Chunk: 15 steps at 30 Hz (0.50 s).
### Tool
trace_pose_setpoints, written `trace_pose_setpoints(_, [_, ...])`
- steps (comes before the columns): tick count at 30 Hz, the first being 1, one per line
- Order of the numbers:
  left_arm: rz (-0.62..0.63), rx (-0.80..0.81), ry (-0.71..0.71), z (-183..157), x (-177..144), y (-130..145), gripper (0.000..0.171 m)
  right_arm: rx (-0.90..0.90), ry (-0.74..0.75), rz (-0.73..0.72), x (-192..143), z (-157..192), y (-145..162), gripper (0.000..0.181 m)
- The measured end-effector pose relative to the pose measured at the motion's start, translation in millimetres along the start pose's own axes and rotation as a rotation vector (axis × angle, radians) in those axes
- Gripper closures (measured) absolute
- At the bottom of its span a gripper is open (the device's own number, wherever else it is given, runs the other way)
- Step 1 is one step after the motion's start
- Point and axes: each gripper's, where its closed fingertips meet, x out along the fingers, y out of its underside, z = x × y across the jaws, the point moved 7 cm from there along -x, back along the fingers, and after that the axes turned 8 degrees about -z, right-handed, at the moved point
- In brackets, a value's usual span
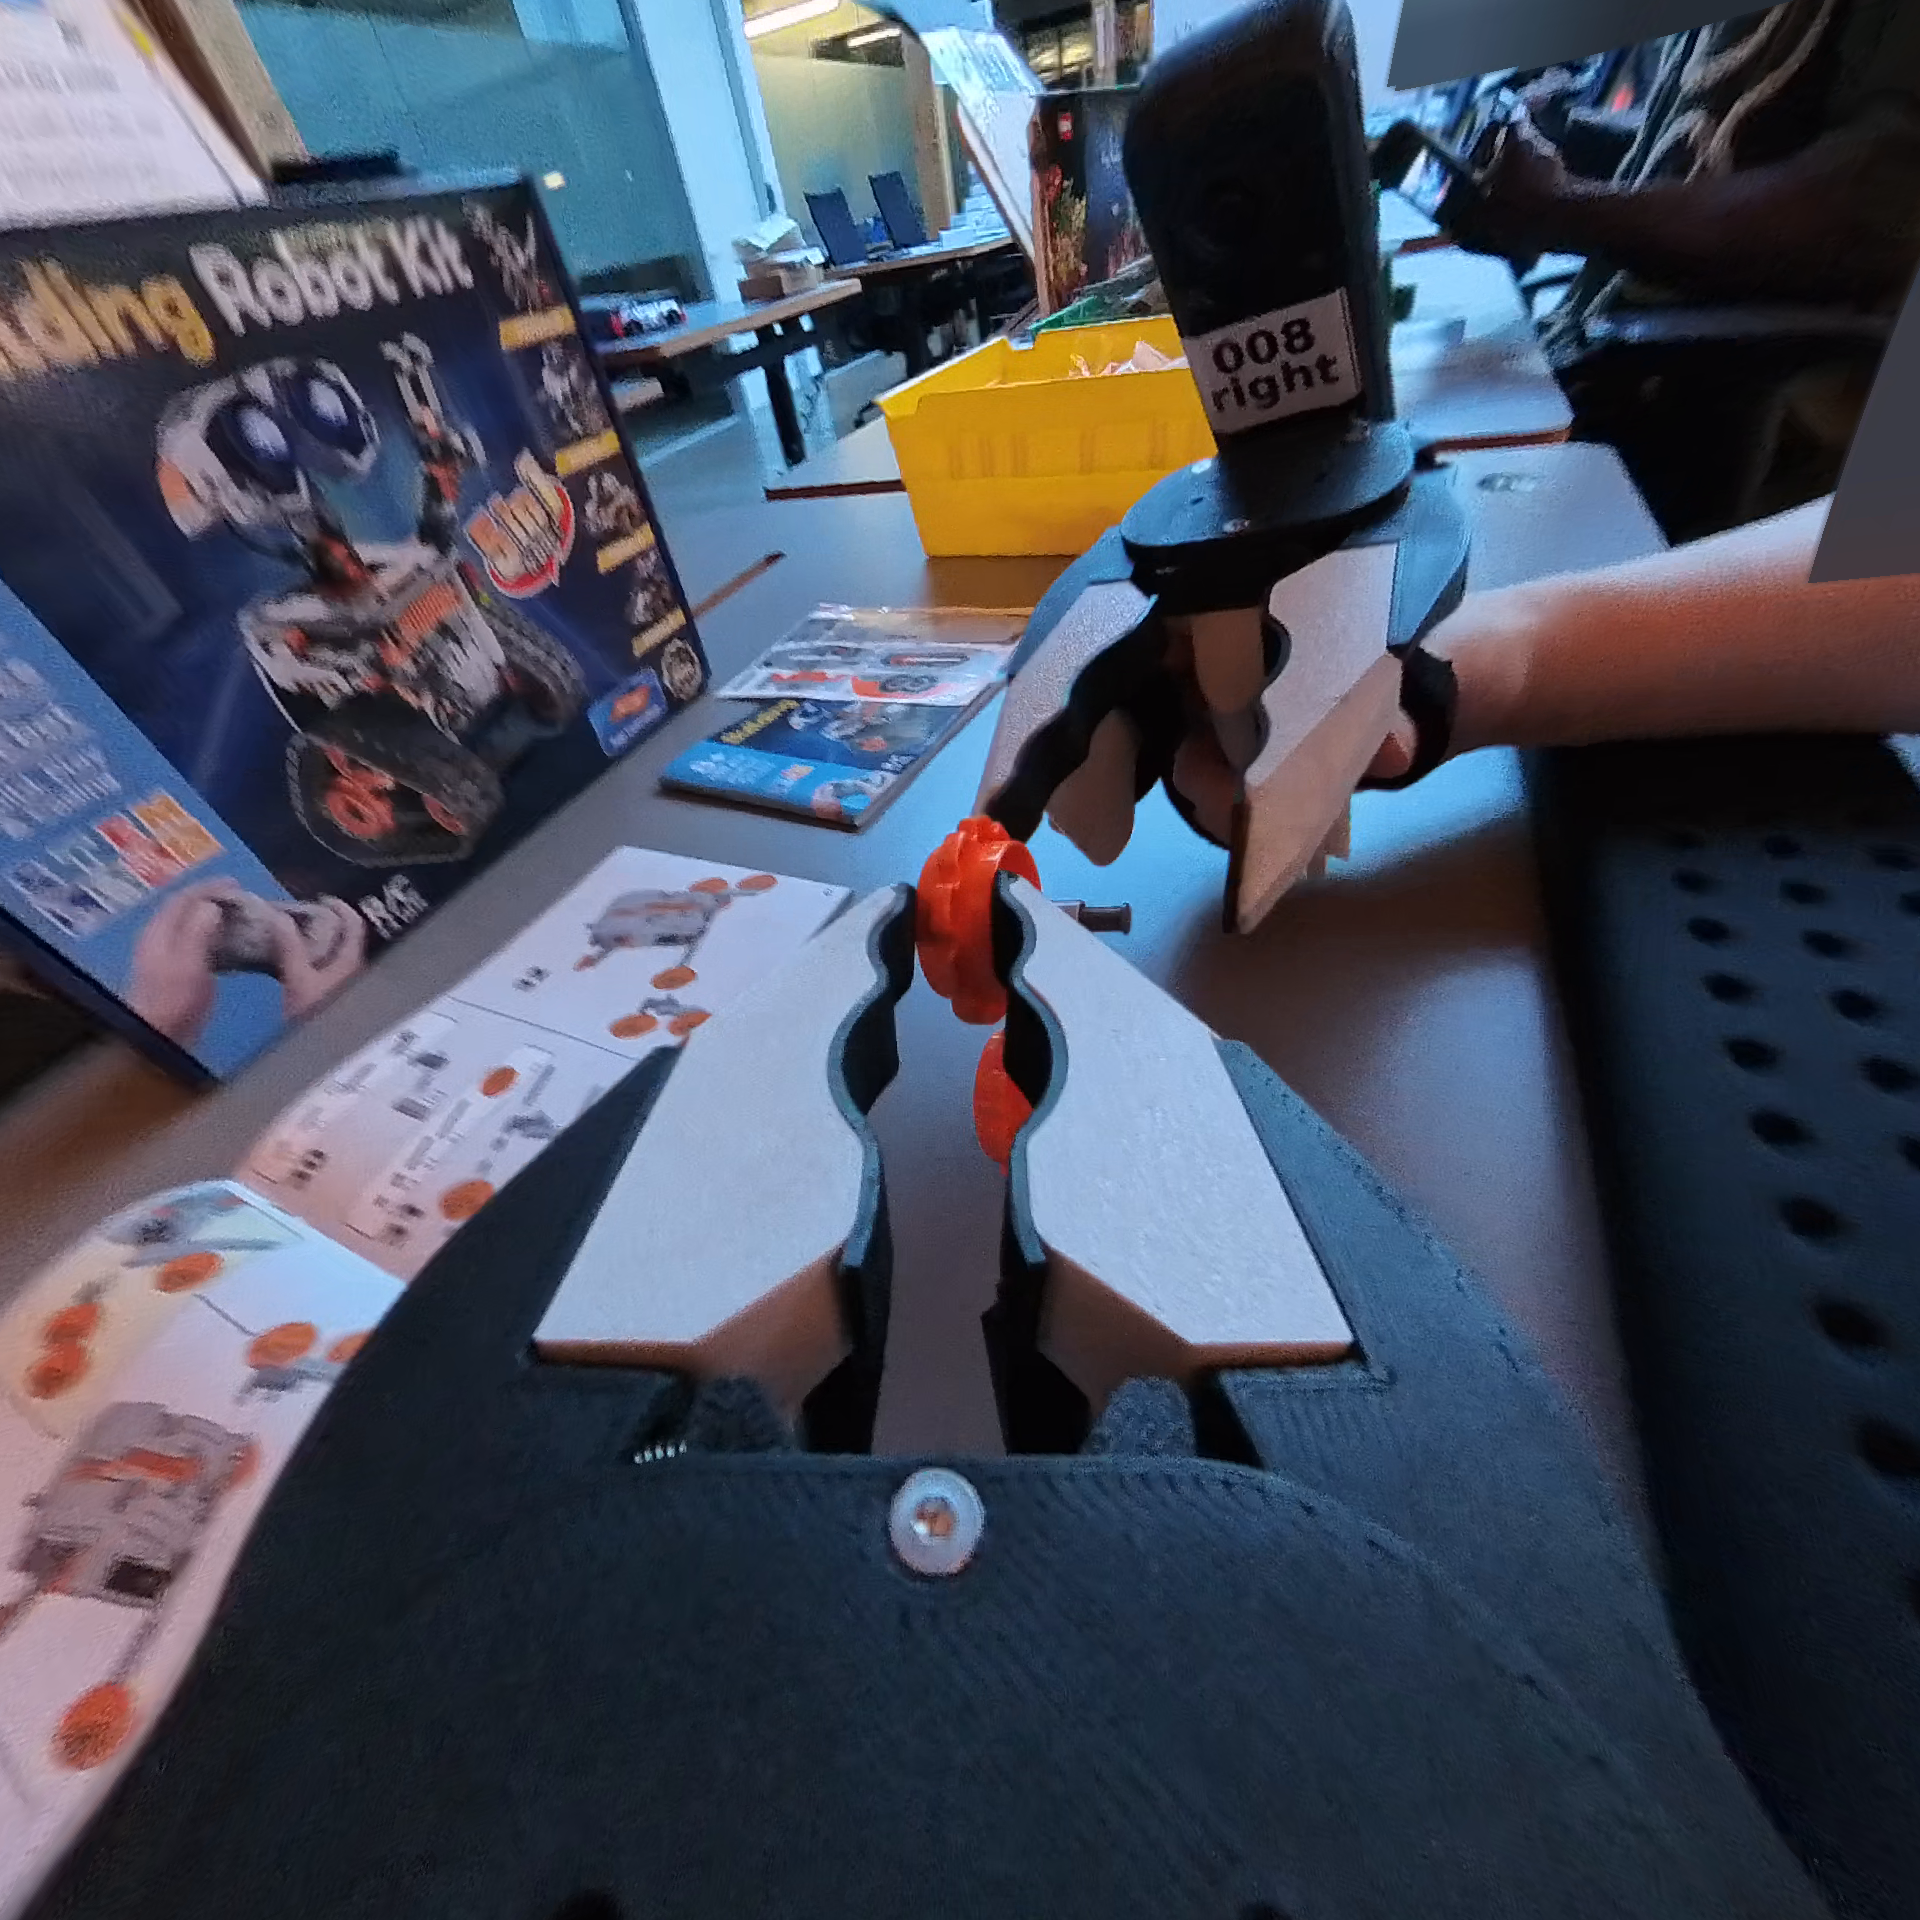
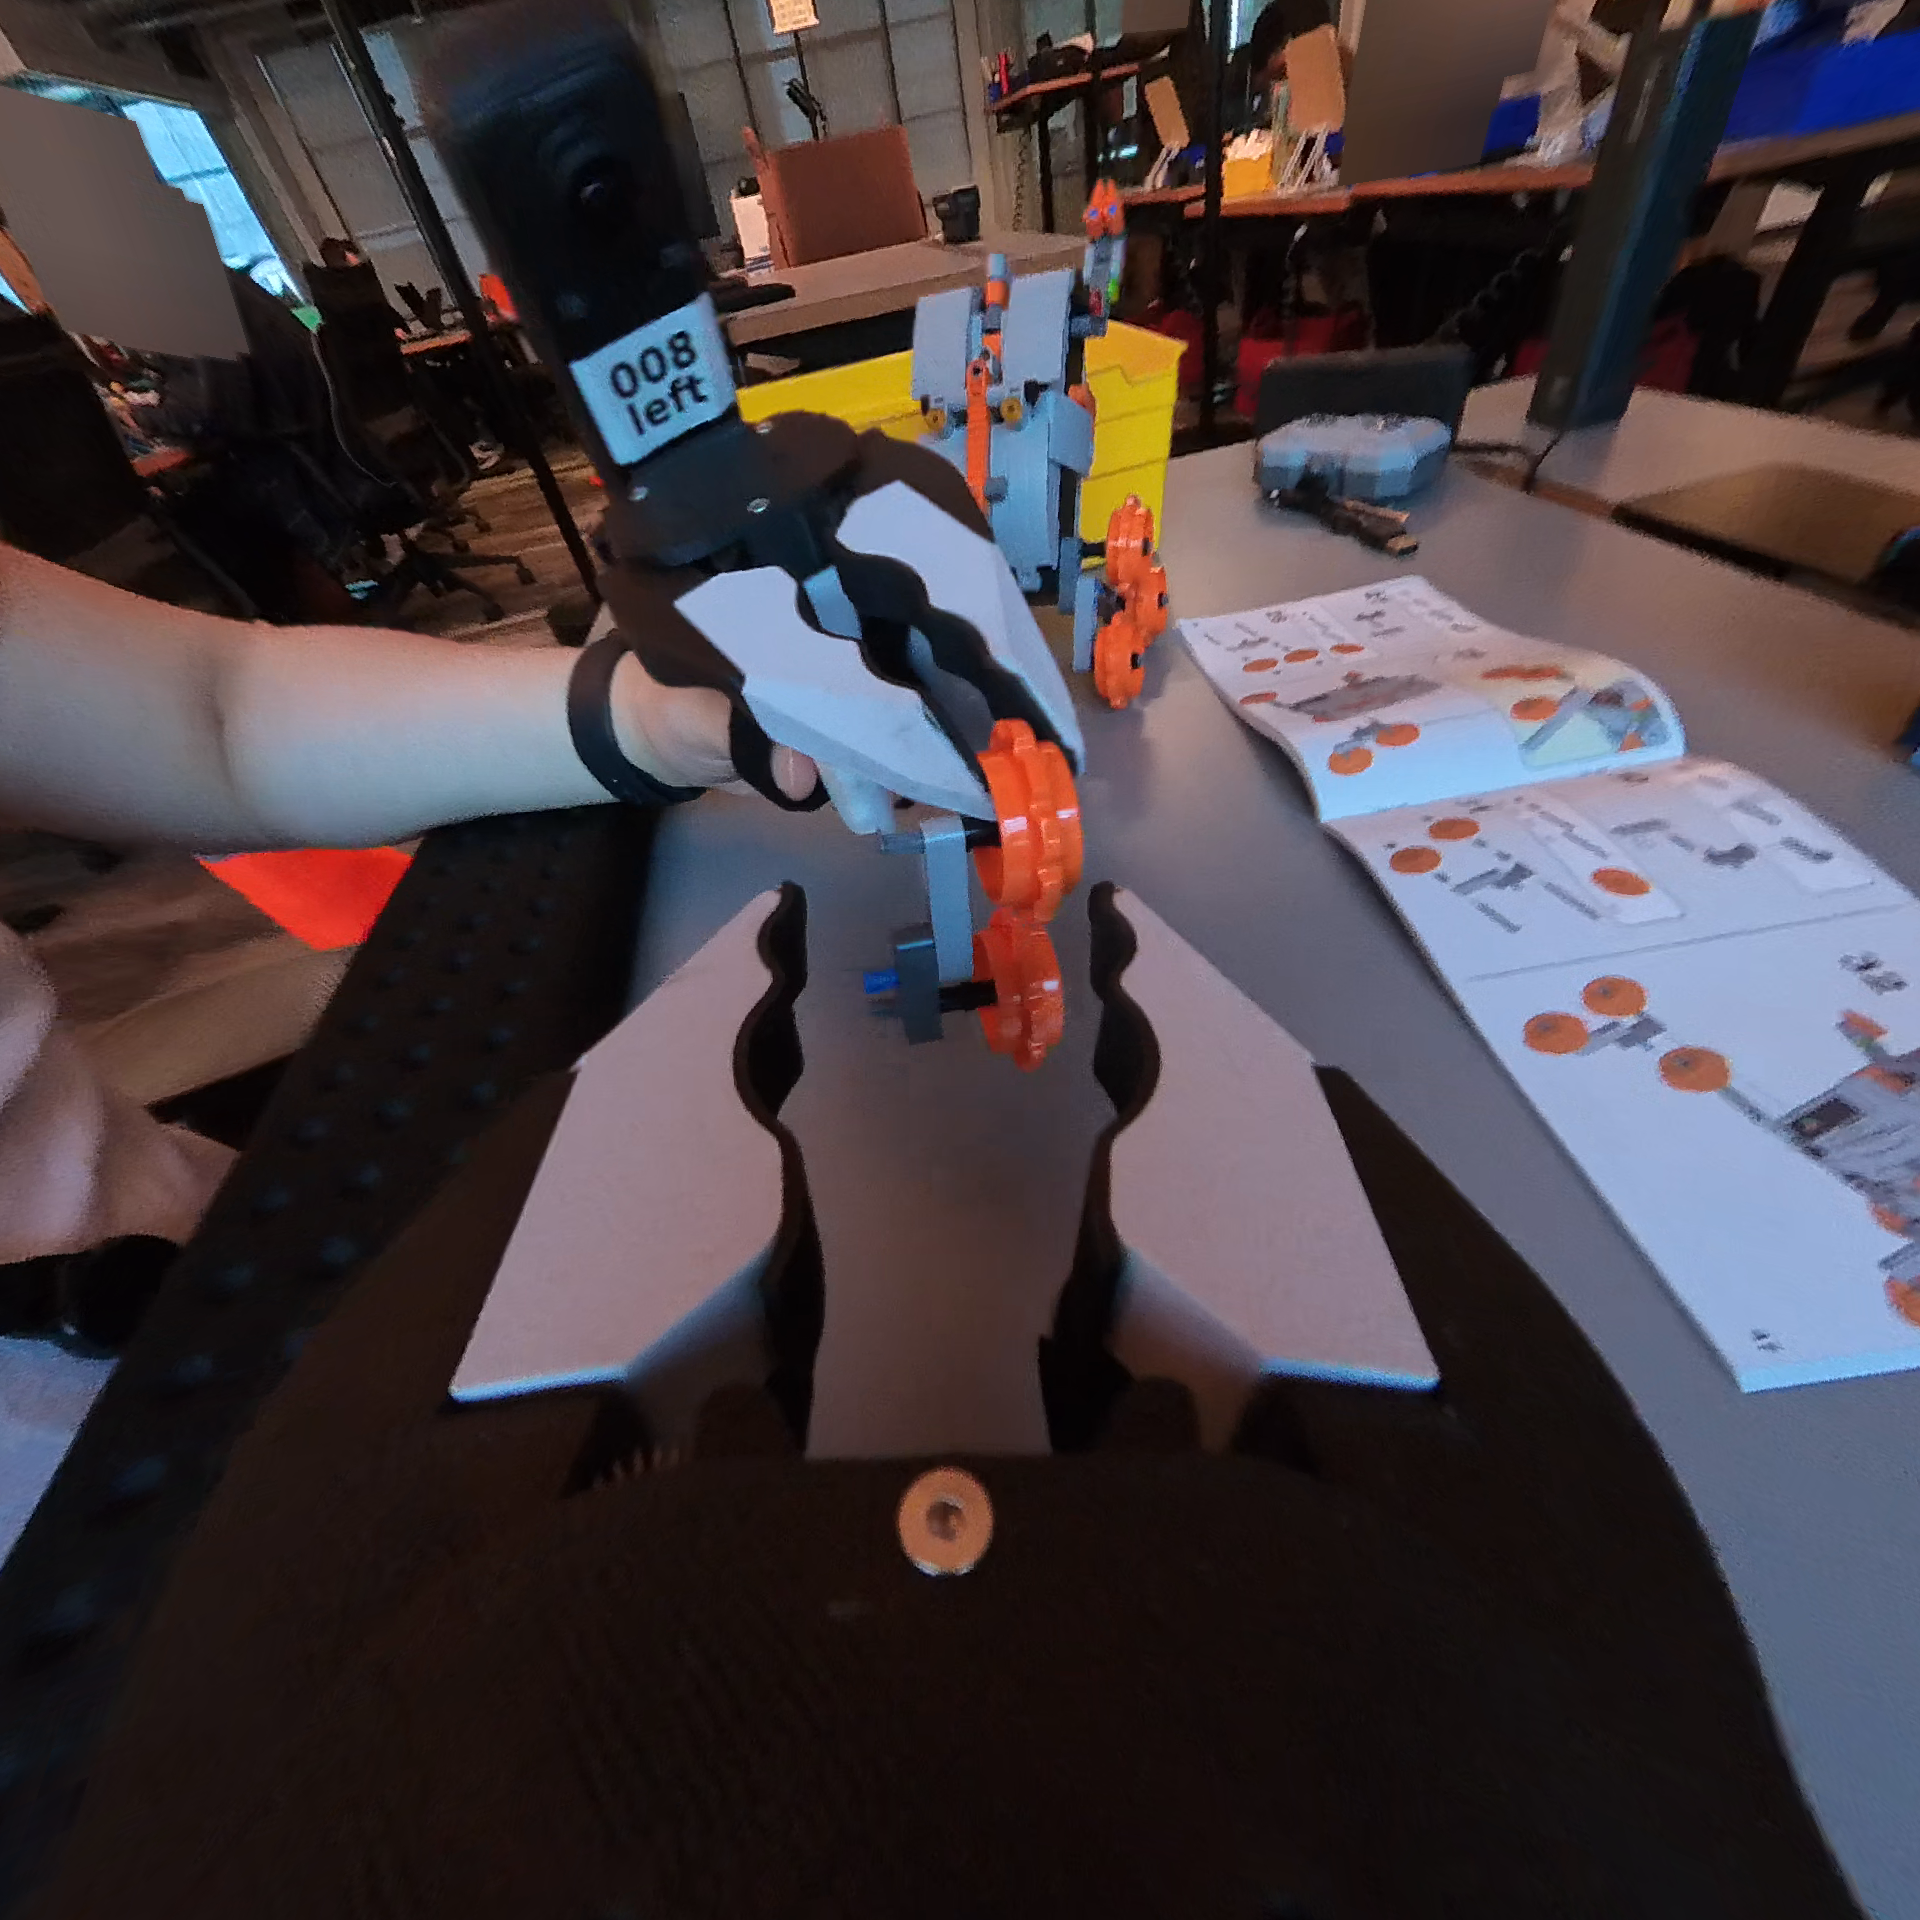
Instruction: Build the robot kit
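Note:
My left gripper [image 1: 961,914] is shut on the upper orange toothed wheel [image 1: 966,935] of a small wheel assembly. A second orange wheel [image 1: 1003,1091] hangs below it. In the right wrist view the assembly shows two orange wheels [image 2: 1023,831] on black axles through a grey beam [image 2: 945,894], with a dark grey block and a blue pin at the bottom. The left gripper [image 2: 1023,774] pinches the top wheel from above. My right gripper [image 2: 945,904] is open and empty, with its fingertips just short of the assembly. It also shows in the left wrist view [image 1: 1122,862], held by a hand.
An open instruction booklet [image 2: 1558,883] lies on the grey table [image 2: 1299,582]. A partly built grey and orange robot model [image 2: 1029,436] stands before a yellow bin [image 2: 1138,416]. A robot kit box [image 1: 312,582] leans at left. A black perforated mat [image 1: 1745,1039] lies nearby. Leaflets [image 1: 852,717] lie farther back. The grippers are tip to tip, or close to it.

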Motion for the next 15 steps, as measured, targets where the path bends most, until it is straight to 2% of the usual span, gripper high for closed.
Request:
trace_pose_setpoints(2, [-0.010,0.141,-0.024,-8,0,-7,0.159,-0.082,0.001,-0.012,0,4,-3,0.121])
trace_pose_setpoints(7, [-0.020,0.455,-0.046,-29,-1,-19,0.159,-0.212,-0.018,-0.059,-2,15,-12,0.120])
trace_pose_setpoints(11, [0.042,0.546,-0.043,-35,3,-11,0.159,-0.293,-0.004,-0.049,-3,17,-12,0.124])
trace_pose_setpoints(15, [0.068,0.489,-0.063,-29,4,-6,0.159,-0.406,0.049,-0.042,-10,19,-15,0.144])
